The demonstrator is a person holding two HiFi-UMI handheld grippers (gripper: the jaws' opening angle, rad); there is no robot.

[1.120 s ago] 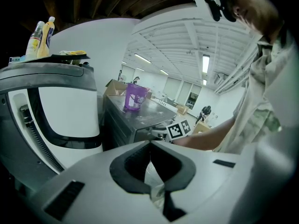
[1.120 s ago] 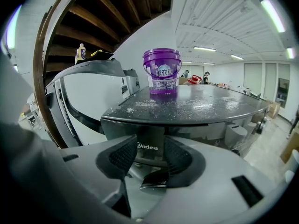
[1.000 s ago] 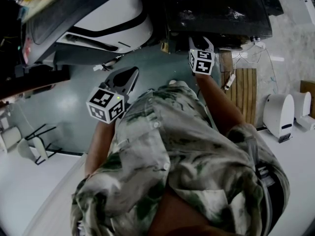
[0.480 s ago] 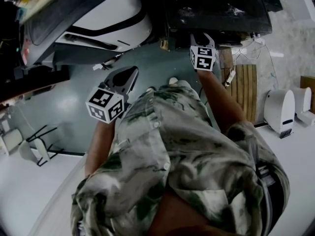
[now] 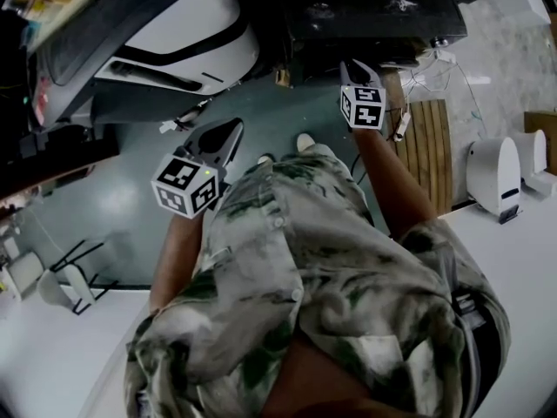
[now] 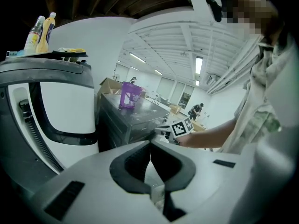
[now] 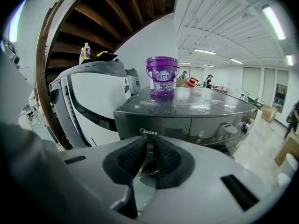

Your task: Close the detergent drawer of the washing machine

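Note:
The dark grey washing machine [image 7: 187, 111] fills the right gripper view, with a purple bucket [image 7: 162, 76] on its top. Its detergent drawer [image 7: 156, 127], the front panel section with the logo, looks flush with the front. My right gripper [image 7: 150, 146] points at that panel from a short way off. Its jaws have just been closing; a narrow gap remains and nothing is between them. From above, the right gripper [image 5: 355, 66] hangs just in front of the machine [image 5: 383, 16]. My left gripper [image 5: 231, 131] hangs lower left over the floor, its pads [image 6: 140, 160] meeting, empty.
A big white appliance [image 5: 174, 42] with a black band stands left of the washer, bottles [image 7: 85, 52] on its top. A wooden slatted board [image 5: 426, 146] lies on the floor to the right, with white devices [image 5: 492, 177] beyond it. Chair frames [image 5: 74, 273] stand at lower left.
The right gripper has drawn back a little from the washer's front. The left gripper holds about the same spot. The head view has tipped slightly.

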